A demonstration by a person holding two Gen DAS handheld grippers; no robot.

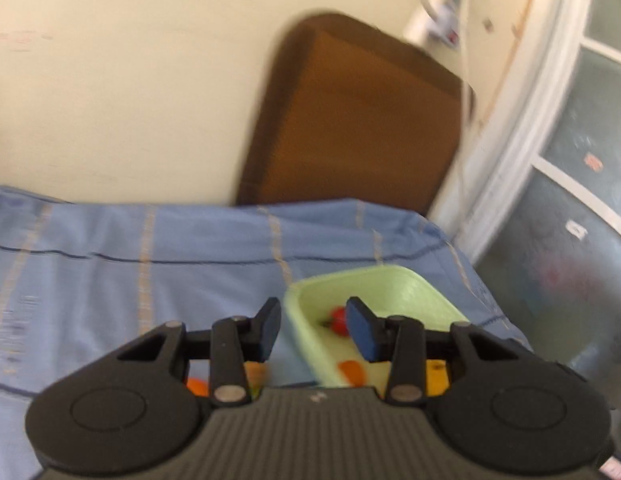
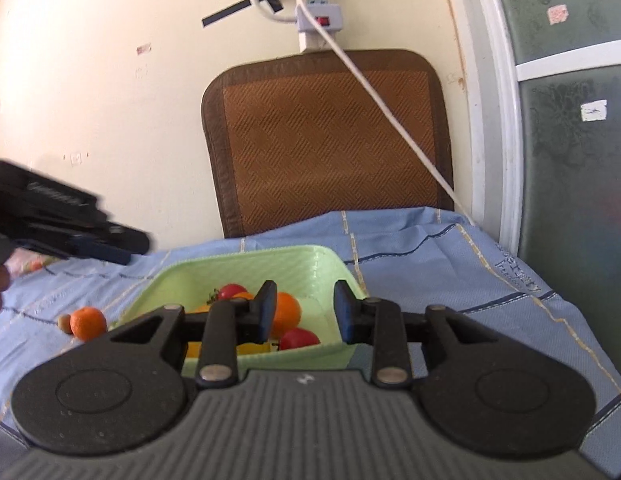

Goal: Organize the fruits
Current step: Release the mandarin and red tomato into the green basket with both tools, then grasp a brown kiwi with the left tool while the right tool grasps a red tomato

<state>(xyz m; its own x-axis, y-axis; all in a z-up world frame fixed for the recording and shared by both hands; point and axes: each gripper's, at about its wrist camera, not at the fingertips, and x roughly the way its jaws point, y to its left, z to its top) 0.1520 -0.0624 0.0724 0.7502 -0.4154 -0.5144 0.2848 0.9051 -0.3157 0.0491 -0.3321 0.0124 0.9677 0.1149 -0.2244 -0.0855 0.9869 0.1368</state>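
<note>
A light green tray [image 2: 246, 268] sits on the blue cloth and holds several fruits: a red one [image 2: 232, 291] at the back, an orange [image 2: 288, 314] and a red tomato [image 2: 298, 339] near the front. My right gripper [image 2: 304, 312] is open and empty, just above the tray's near rim. A loose orange [image 2: 87, 323] and a small brown fruit [image 2: 63, 322] lie on the cloth left of the tray. My left gripper [image 1: 312, 330] is open and empty over the tray's [image 1: 374, 276] left rim; it also shows blurred in the right wrist view [image 2: 110, 246].
A blue striped cloth [image 2: 450, 280] covers the surface. A brown woven mat [image 2: 326, 140] leans on the wall behind it. A white power strip [image 2: 316, 20] and cable hang on the wall. A frosted glass door [image 2: 570, 140] stands at the right.
</note>
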